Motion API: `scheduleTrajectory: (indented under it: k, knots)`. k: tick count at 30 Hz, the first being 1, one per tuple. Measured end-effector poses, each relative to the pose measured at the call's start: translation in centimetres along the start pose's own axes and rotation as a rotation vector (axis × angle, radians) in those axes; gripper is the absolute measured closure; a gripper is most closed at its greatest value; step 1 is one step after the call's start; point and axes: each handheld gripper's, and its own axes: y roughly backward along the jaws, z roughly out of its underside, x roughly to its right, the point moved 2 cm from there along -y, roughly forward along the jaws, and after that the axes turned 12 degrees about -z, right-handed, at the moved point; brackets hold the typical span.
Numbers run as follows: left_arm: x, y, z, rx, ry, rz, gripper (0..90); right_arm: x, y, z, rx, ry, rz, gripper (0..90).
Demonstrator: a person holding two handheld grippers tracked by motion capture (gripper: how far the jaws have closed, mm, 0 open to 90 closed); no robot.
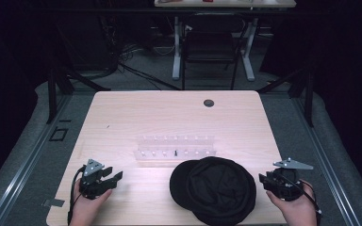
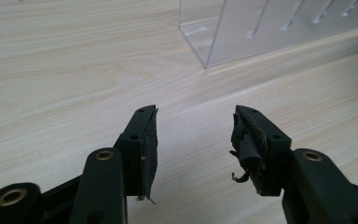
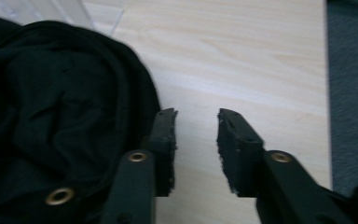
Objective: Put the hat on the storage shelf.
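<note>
A black cloth cap [image 1: 214,188] lies on the wooden table [image 1: 169,117] near its front edge, right of centre. Behind it stands a clear plastic rack [image 1: 175,149] with rows of small pegs. My left gripper [image 1: 113,178] rests at the front left of the table, open and holding nothing; its jaws [image 2: 193,135] stand wide apart over bare wood, with the rack [image 2: 261,32] ahead to the right. My right gripper [image 1: 266,181] hovers at the table's right edge beside the cap, open [image 3: 196,135], the black cap [image 3: 60,116] just left of its left jaw.
A round dark grommet [image 1: 209,102] sits near the table's far edge. Grey carpet [image 1: 301,127] and metal floor rails surround the table. A folding chair [image 1: 210,47] and a white-legged desk stand beyond it. Bare wood lies between the left gripper and the cap.
</note>
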Motion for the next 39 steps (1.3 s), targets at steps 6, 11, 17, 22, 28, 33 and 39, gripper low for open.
scheduleTrajectory:
  k: [6,11,17,22,28,33,39]
  knots:
    - [0.3,0.3,-0.1,0.021,-0.023,-0.008,52.8,-0.5,0.2,-0.4,-0.066,-0.045,-0.023,70.5]
    - [0.4,0.2,-0.2,0.028,-0.017,0.033,56.7,-0.7,0.4,-0.9,-0.113,-0.074,-0.058,71.4]
    - [0.7,0.0,-0.5,0.018,-0.024,0.050,56.8,-0.9,0.4,-1.2,-0.127,-0.113,-0.086,71.3]
    - [0.9,-0.2,-0.7,0.019,-0.032,0.059,57.0,-1.3,0.2,-1.2,-0.181,-0.108,-0.071,72.1]
    - [1.2,-0.6,-0.7,0.003,-0.037,0.054,56.5,-1.1,0.1,-1.3,-0.229,-0.171,-0.082,74.2]
    - [1.2,-0.6,-0.7,-0.002,-0.032,0.055,56.5,-0.8,0.0,-1.2,-0.251,-0.221,-0.110,73.7]
    - [1.1,-0.5,-0.6,-0.008,-0.031,0.057,56.3,-0.8,-0.2,-1.3,-0.262,-0.260,-0.141,72.5]
